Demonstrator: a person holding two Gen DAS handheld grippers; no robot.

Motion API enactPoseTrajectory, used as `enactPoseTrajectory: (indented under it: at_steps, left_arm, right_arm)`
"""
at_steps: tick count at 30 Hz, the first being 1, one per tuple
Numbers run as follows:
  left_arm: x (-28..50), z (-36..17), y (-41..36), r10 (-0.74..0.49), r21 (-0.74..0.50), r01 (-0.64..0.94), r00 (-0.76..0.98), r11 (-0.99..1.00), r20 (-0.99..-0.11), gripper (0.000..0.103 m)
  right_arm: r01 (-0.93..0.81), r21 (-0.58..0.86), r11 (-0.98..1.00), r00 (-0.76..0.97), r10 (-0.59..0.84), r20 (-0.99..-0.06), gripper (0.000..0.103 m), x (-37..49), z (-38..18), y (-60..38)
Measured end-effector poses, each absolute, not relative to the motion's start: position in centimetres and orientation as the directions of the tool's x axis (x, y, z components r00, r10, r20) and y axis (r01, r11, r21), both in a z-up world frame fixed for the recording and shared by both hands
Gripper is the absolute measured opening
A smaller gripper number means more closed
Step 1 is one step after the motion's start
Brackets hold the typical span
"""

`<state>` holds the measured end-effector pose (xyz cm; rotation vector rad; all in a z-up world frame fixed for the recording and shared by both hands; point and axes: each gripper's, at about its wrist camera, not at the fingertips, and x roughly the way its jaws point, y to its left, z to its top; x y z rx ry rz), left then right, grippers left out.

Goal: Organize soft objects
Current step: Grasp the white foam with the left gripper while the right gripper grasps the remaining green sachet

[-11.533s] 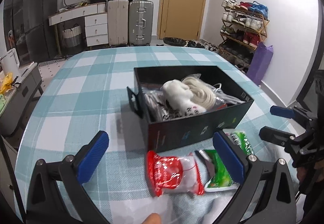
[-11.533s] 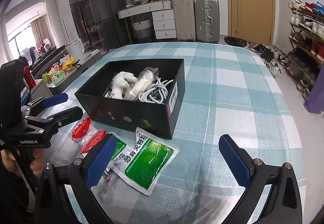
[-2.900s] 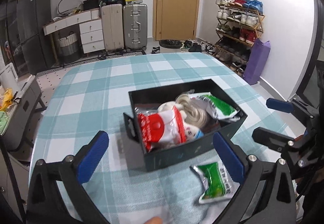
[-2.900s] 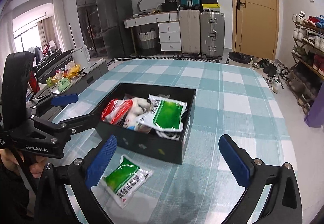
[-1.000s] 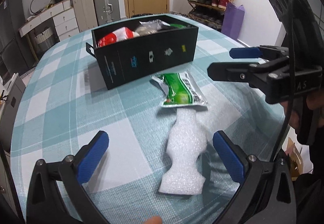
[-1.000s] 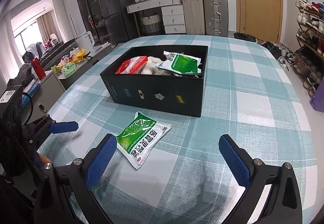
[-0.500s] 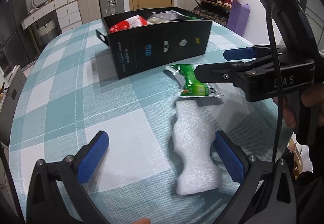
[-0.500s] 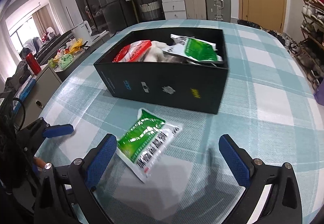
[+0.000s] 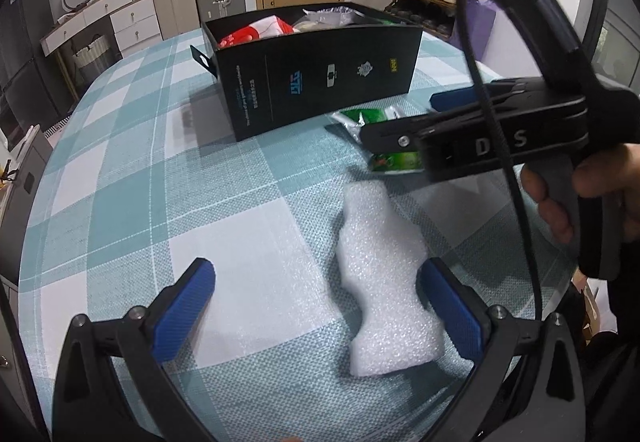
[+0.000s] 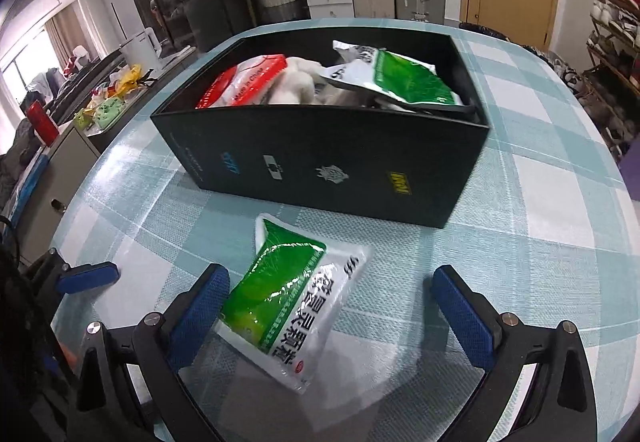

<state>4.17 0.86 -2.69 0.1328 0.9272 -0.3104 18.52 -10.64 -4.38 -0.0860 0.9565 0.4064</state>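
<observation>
The green packet lies flat on the checked tablecloth, just in front of the black box, at about 11 o'clock from the right gripper. That gripper is spread wide, its left pad just beside the packet's near-left edge, the right pad well apart from it. The packet looks like a sealed plastic pouch with loose filling: light, floppy, glossy and probably slippery, so it will sag from wherever it is pinched. A hold across the narrow middle, or on the flat sealed edge at 6 o'clock, seems safest; a light squeeze should do, since a hard one could burst the seam.

The left gripper is also spread, with nothing between its pads. A strip of white foam lies at its 1 o'clock, its near end beside the right pad. The foam looks very light and springy, easy to crush; its narrow waist offers the best grip.
</observation>
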Motion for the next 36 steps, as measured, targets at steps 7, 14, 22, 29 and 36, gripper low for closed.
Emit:
enactPoseTrajectory:
  at_steps: [7, 14, 22, 29, 36]
  left_arm:
    - [4.2, -2.7, 0.9, -0.213, -0.027, 0.321, 0.56, 0.947, -0.801, 0.103]
    - [4.3, -2.7, 1.2, -0.228, -0.045, 0.322, 0.558, 0.946, -0.798, 0.103]
    - [3.7, -2.8, 0.9, -0.219, -0.017, 0.341, 0.561, 0.94, -0.798, 0.098]
    - [3.2, -2.3, 0.8, -0.238, -0.017, 0.359, 0.58, 0.933, -0.779, 0.072]
    - [3.7, -1.9, 0.9, -0.266, -0.044, 0.364, 0.588, 0.93, -0.764, 0.035]
  right_arm:
    - [-0.358, 0.098, 0.928, 0.509, 0.283, -0.813, 0.102, 18.4, -4.6, -12.9]
    - [-0.378, 0.096, 0.921, 0.508, 0.293, -0.81, 0.102, 18.1, -4.5, -12.6]
    - [-0.421, 0.033, 0.906, 0.523, 0.273, -0.807, 0.085, 17.4, -4.8, -11.3]
    - [-0.44, 0.011, 0.898, 0.54, 0.274, -0.796, 0.059, 16.6, -4.6, -11.7]
    - [-0.456, 0.021, 0.89, 0.544, 0.298, -0.785, 0.041, 16.2, -4.3, -12.2]
